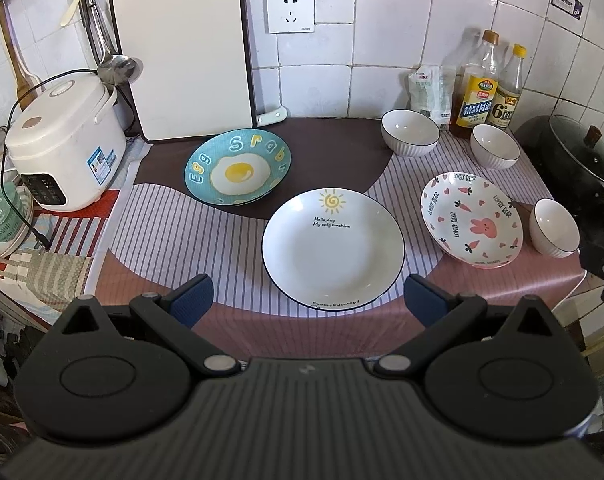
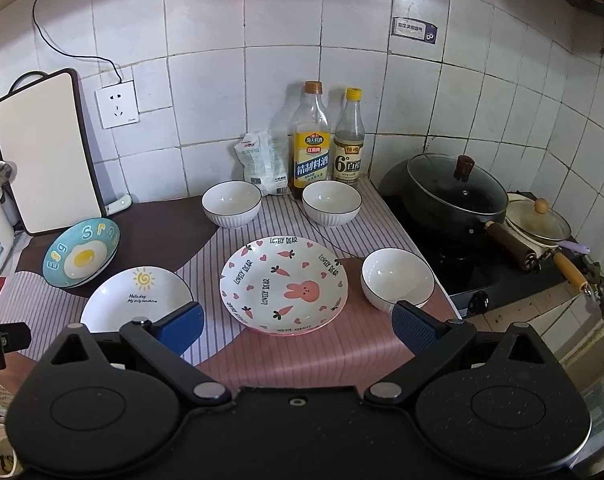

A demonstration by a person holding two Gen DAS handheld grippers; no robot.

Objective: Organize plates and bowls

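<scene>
Left gripper (image 1: 308,300): jaws spread wide, nothing held; hovers just short of the near rim of the sun plate (image 1: 333,248).
Right gripper (image 2: 297,326): jaws spread wide, nothing held; poised in front of the rabbit plate (image 2: 283,285).
Plates: three, all flat on the surface and apart from each other. Egg plate (image 1: 237,167) at back left, on the dark patch; a second rim seems to show under it, cannot be confirmed. Sun plate centre front. Rabbit plate to its right.
Bowls: three white ones, upright, unstacked. Two at the back near the bottles (image 2: 329,140): back-left bowl (image 2: 231,203), back-right bowl (image 2: 331,202). Front bowl (image 2: 397,278) just beside the rabbit plate, close to the stove edge.
Progress: judged not started; nothing stacked yet.
Risk 1: a shallow glazed rim could slip out of a pinch if little rim is caught.
Risk 2: the front bowl could be knocked toward the stove by the right gripper when the rabbit plate is lifted.
Risk 3: the bottles could be tipped when the back bowls are reached for.
Risk 4: the loose cloth could be dragged by a plate slid rather than lifted.
Surface (image 1: 237,312): covered by a striped pink cloth with a brown patch.
Room: tiled kitchen corner; rice cooker (image 1: 61,148) and cutting board (image 1: 185,52) at left, lidded wok (image 2: 456,190) on the stove at right.
</scene>
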